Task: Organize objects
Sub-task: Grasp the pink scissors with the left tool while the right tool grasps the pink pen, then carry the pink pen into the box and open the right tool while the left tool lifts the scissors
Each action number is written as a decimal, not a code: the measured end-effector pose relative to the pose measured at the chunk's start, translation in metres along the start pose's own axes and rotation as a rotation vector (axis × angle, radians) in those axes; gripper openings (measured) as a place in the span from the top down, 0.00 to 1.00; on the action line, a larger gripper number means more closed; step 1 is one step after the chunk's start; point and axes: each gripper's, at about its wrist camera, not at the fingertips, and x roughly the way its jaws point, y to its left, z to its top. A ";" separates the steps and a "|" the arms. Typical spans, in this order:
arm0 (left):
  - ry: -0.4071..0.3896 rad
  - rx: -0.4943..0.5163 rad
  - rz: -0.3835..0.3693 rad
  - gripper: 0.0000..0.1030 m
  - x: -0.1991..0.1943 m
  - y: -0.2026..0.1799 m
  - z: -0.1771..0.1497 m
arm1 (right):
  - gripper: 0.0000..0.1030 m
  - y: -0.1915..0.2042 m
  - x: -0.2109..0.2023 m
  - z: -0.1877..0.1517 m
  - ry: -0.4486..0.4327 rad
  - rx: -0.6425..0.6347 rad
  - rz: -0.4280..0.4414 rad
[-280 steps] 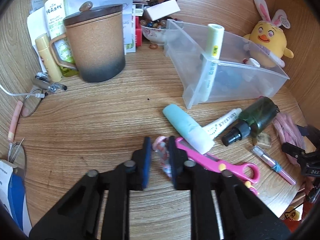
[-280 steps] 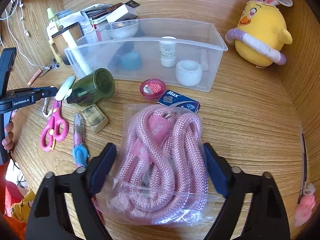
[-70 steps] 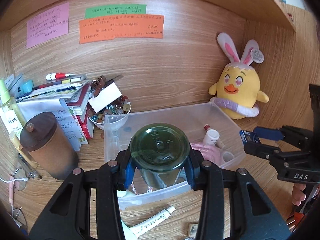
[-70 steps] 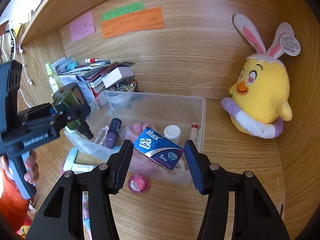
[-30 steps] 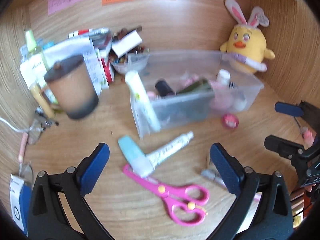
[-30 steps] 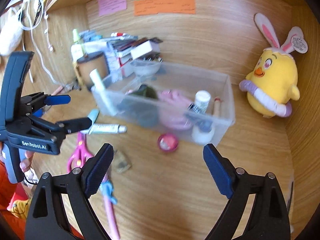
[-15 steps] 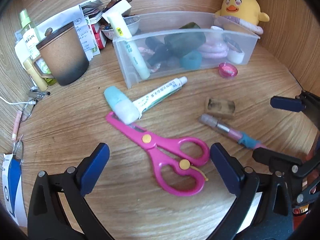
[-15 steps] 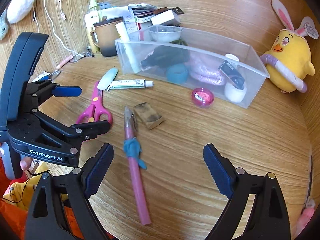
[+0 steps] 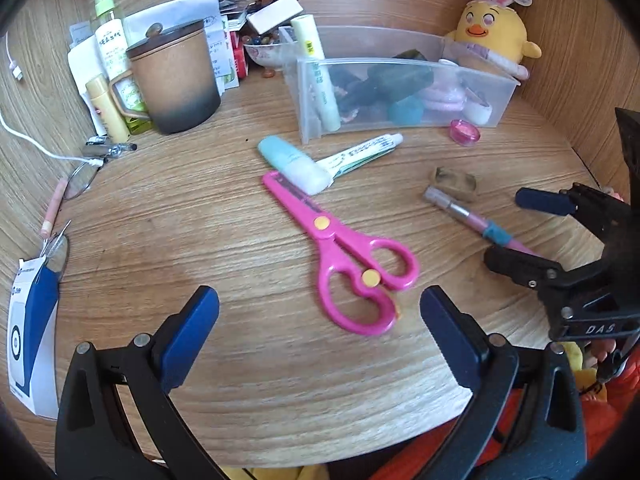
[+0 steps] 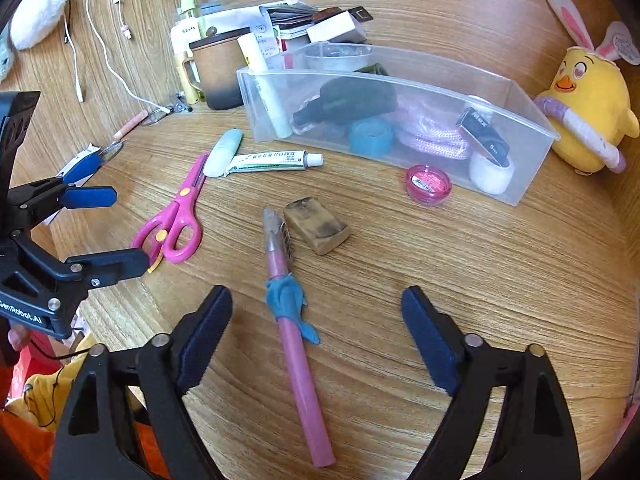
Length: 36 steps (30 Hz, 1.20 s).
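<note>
Pink scissors (image 9: 344, 252) lie on the wooden desk, their handles just ahead of my left gripper (image 9: 318, 312), which hangs open over them with nothing in it. A pink pen with a blue wrap (image 10: 292, 300) lies lengthwise between the jaws of my right gripper (image 10: 316, 308). Those jaws are closing, and the pads stand clear of the pen on both sides. A tan block (image 10: 318, 226) rests beside the pen's tip. Behind stands the clear bin (image 10: 528, 168) holding a dark bottle, pink rope and small items. A pink round jar (image 10: 428, 178) sits in front of it.
A white tube (image 9: 360, 154) and a mint tube (image 9: 294, 164) lie by the scissor blades. A brown lidded mug (image 9: 176, 76), bottles and stacked papers fill the back left. A yellow plush chick (image 9: 492, 36) sits back right. The desk's front edge is just below both grippers.
Both grippers have sunk closer to the desk. The left has come nearer the scissors' handles. The right jaws have narrowed around the pink pen.
</note>
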 end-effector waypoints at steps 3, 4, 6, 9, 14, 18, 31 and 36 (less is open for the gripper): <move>0.004 -0.006 0.009 0.01 0.015 -0.011 0.010 | 0.38 0.001 -0.001 0.000 -0.008 -0.004 -0.017; -0.002 -0.013 0.017 0.01 0.017 -0.012 0.012 | 0.43 0.001 -0.001 0.000 -0.009 -0.001 -0.022; -0.015 -0.027 0.044 0.01 0.022 -0.015 0.014 | 0.52 0.002 -0.002 0.000 -0.014 -0.011 -0.031; -0.024 -0.064 0.043 0.01 0.028 -0.010 0.011 | 0.67 0.007 -0.004 -0.002 -0.021 -0.035 -0.012; -0.035 -0.079 0.041 0.10 0.021 0.000 0.004 | 0.80 0.022 -0.005 -0.006 -0.032 -0.090 0.007; -0.034 -0.057 0.024 0.27 0.012 0.007 -0.003 | 0.85 0.024 -0.005 -0.005 -0.034 -0.063 0.035; -0.033 -0.030 -0.019 0.42 -0.011 0.028 -0.028 | 0.85 0.024 -0.006 -0.002 -0.025 0.001 0.116; -0.061 -0.067 -0.041 0.42 -0.018 0.035 -0.023 | 0.85 0.020 -0.013 0.004 -0.049 0.018 0.120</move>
